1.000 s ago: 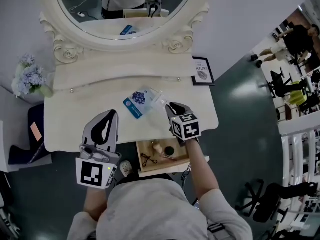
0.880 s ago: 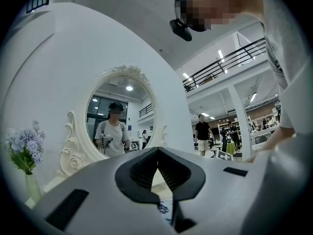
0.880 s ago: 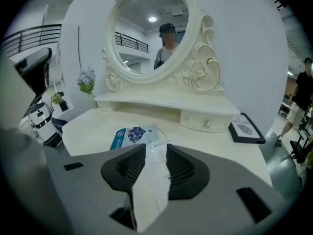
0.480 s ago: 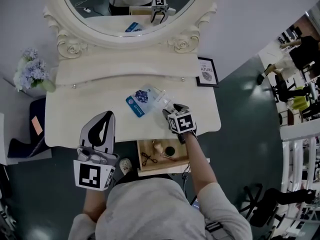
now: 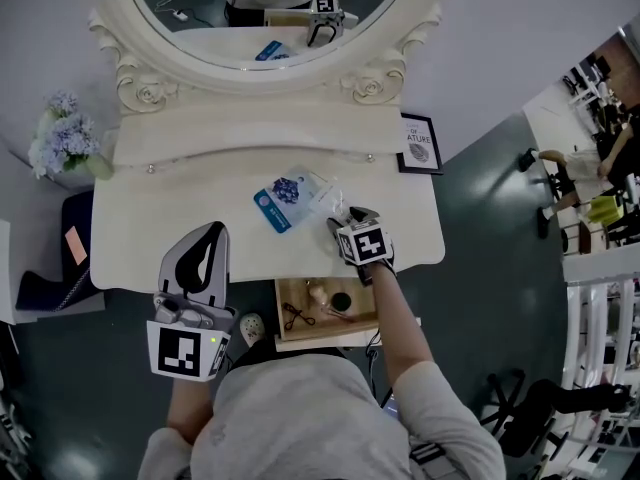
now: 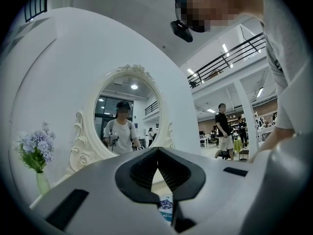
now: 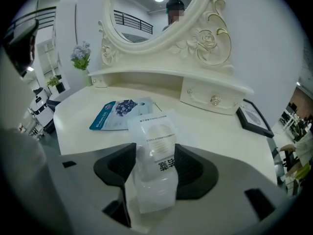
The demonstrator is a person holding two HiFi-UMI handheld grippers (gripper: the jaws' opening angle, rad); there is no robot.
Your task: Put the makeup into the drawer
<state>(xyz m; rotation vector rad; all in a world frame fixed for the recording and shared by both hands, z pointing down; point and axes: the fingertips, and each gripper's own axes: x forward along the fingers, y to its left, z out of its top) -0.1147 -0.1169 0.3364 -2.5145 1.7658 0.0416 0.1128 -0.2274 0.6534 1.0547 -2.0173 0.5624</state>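
Right gripper view: the clear makeup packet (image 7: 155, 143) lies flat on the vanity table (image 7: 220, 136), with its near end between the jaws of the right gripper (image 7: 155, 155). Those jaws have just been opening and stand spread wide on either side of the packet, not pinching it. A blue packet (image 7: 117, 112) lies just beside it at its 10 o'clock. In the head view the open drawer (image 5: 279, 313), with small items inside, sits at this gripper's 6 o'clock. The left gripper (image 5: 212, 230), at the packets' 8 o'clock, has its jaw tips pressed together on nothing.
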